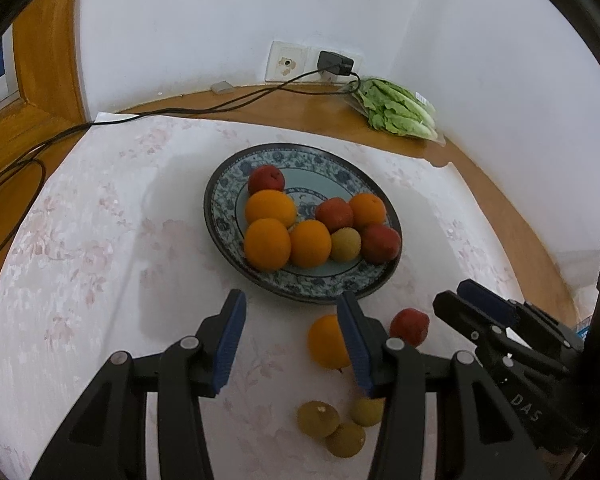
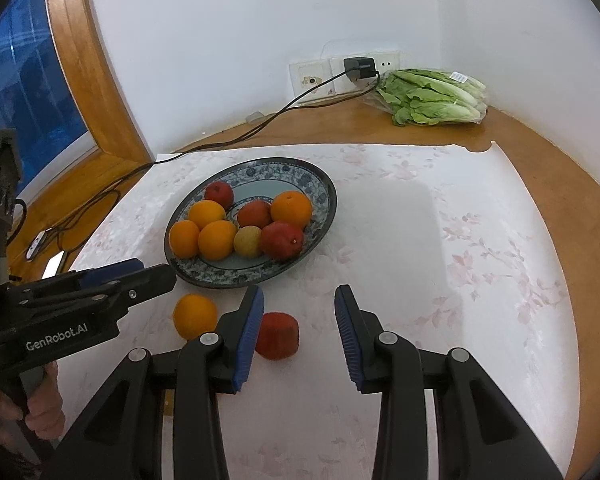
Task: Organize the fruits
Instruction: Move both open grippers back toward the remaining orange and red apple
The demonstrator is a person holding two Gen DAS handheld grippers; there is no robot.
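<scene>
Fruits point(image 1: 320, 224), round and glossy, fill patterned plate point(image 1: 228, 184); both ribbed claws gape, empty.

Glossy glazed plate point(image 1: 300, 286) on a matt floral cloth point(image 1: 80, 240) over a polished wooden table point(image 1: 300, 104).

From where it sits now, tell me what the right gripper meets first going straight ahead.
Probably the bare tablecloth right of the plate. The right gripper is open and empty, the red fruit just left of its line; depth unclear.
</scene>
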